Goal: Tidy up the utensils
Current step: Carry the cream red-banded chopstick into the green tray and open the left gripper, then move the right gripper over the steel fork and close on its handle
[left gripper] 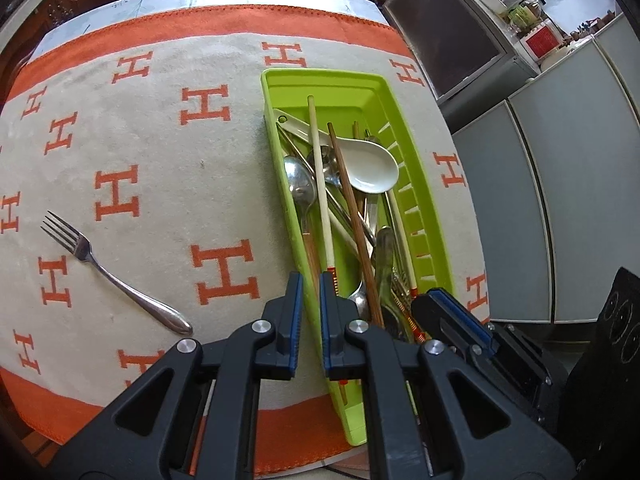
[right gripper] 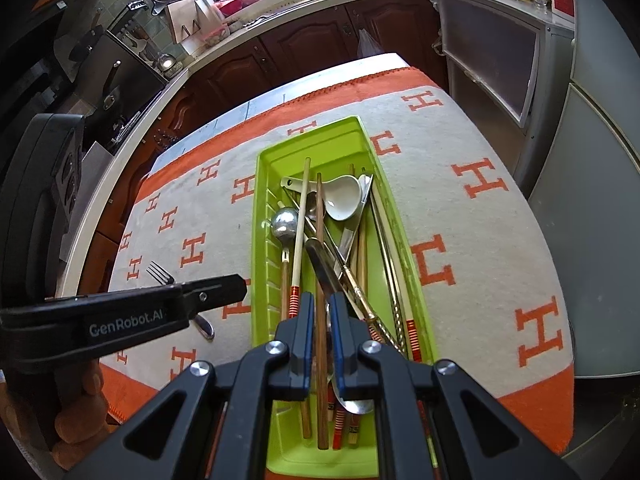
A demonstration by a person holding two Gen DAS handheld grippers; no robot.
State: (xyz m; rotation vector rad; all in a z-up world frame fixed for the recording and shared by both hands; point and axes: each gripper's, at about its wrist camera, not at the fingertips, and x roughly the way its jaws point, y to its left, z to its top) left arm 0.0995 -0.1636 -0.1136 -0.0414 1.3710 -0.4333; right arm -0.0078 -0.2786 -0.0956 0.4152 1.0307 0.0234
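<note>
Left gripper: jaws nearly closed, a narrow gap between the blue pads, nothing held. It hangs above the near left wall of the lime-green rectangular plastic utensil tray.

Right gripper: jaws narrow, set over the near end of the tray. A brown wooden chopstick runs through the gap; whether the pads actually press on it is not clear from this view.

The tray lies on a beige cloth with orange H pattern and orange border. It contains a white ceramic soup spoon, metal spoons, and several chopsticks, all lying crossed and unsorted. A stainless-steel fork lies alone on the cloth, well left of the tray.
</note>
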